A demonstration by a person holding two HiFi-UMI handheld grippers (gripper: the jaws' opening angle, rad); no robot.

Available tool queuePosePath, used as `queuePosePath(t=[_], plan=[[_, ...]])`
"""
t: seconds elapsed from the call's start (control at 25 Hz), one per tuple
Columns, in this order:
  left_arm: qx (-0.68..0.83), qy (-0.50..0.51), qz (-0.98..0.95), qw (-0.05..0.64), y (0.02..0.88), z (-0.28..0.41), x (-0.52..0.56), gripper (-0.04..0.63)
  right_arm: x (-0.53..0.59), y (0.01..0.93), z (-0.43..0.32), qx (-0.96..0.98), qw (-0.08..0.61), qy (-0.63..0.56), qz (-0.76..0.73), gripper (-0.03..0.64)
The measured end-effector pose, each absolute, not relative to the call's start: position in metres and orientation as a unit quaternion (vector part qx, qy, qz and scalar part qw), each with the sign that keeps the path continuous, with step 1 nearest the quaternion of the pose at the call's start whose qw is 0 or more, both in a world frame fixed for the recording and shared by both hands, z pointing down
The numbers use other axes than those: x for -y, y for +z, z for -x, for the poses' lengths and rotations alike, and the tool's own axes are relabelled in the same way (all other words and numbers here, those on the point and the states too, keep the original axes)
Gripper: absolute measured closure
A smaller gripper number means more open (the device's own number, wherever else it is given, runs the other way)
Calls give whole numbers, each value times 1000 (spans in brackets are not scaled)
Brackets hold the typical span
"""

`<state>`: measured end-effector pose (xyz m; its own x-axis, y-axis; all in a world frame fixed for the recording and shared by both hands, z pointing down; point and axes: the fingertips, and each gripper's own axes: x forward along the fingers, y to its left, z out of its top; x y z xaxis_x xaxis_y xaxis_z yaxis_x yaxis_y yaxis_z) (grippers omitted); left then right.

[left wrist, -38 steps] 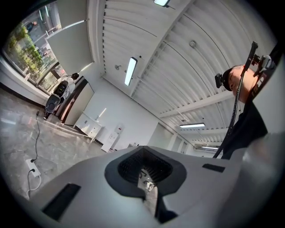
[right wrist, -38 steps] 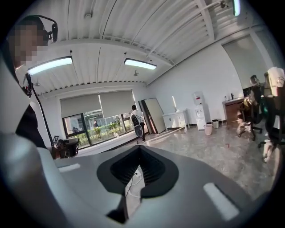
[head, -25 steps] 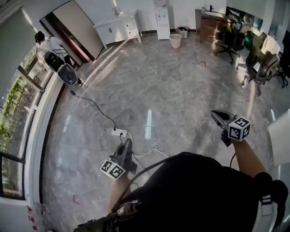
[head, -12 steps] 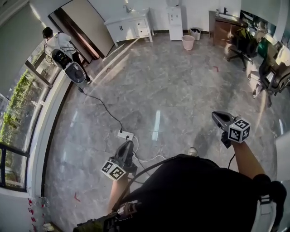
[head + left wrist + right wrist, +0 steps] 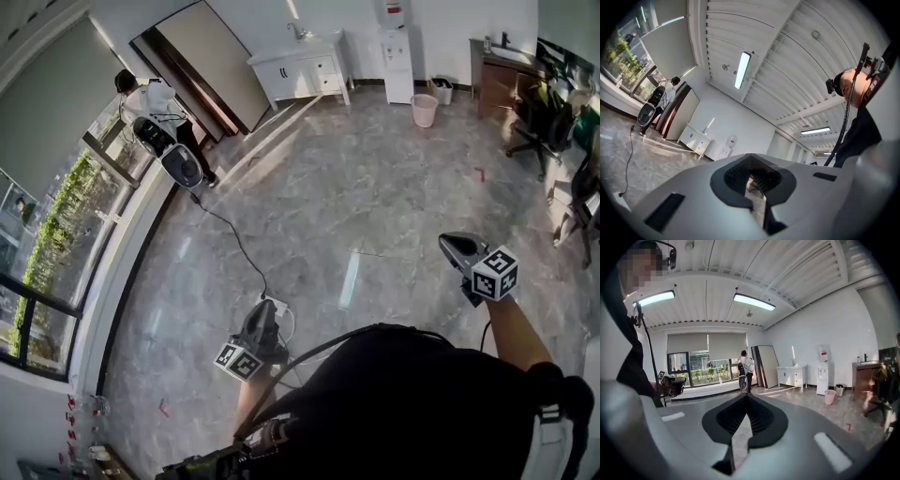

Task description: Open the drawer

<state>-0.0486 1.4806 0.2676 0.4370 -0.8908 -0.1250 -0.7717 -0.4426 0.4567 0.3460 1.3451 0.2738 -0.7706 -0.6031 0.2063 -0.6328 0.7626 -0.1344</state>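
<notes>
Person's dark upper garment [image 5: 403, 403] fills the bottom of the head view, an arm reaching out on each side. Left gripper [image 5: 262, 313] – marker cube at its rear, held low over the floor; its own view shows the jaws brought together, with nothing between them. Right gripper [image 5: 450, 243] – held out at the right, marker cube likewise at the rear; jaws also closed and empty, only a thin slit of floor showing beneath the tips. White power strip [image 5: 278, 306] – on the floor just beyond the left gripper, with a pale lead looping from it. Black cable [image 5: 231, 238] – runs from the strip across the grey marbled floor [image 5: 375, 197] towards the window side. Black-and-white wheeled device [image 5: 183, 167] – at the cable's far end, beside the windows. Second person [image 5: 150, 97] – standing by that device. Large flat panel [image 5: 212, 62] – leaning on the far wall. White cabinet [image 5: 302, 71] – against the far wall, well apart from both grippers; probably where the drawer sits, though its fronts are too small to tell drawer from door. Water dispenser [image 5: 397, 52] – right of the cabinet. Pink bin [image 5: 424, 110] – in front of the dispenser. Brown cabinet [image 5: 497, 67] and office chair [image 5: 536, 117] – far right corner.
</notes>
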Motion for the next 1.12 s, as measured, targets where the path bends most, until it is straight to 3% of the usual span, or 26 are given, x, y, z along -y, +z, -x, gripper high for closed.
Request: queuePosePath(t=[0.24, 0.6, 1.12], plan=[[486, -136, -846, 172, 268, -3, -1406, 595, -1271, 278, -374, 936, 77, 105, -328, 618], [433, -137, -870, 194, 283, -1, -1277, 595, -1187, 288, -376, 917, 85, 115, -371, 618], [333, -125, -915, 191, 289, 116, -1030, 595, -1018, 251, -291, 863, 58, 118, -489, 617]])
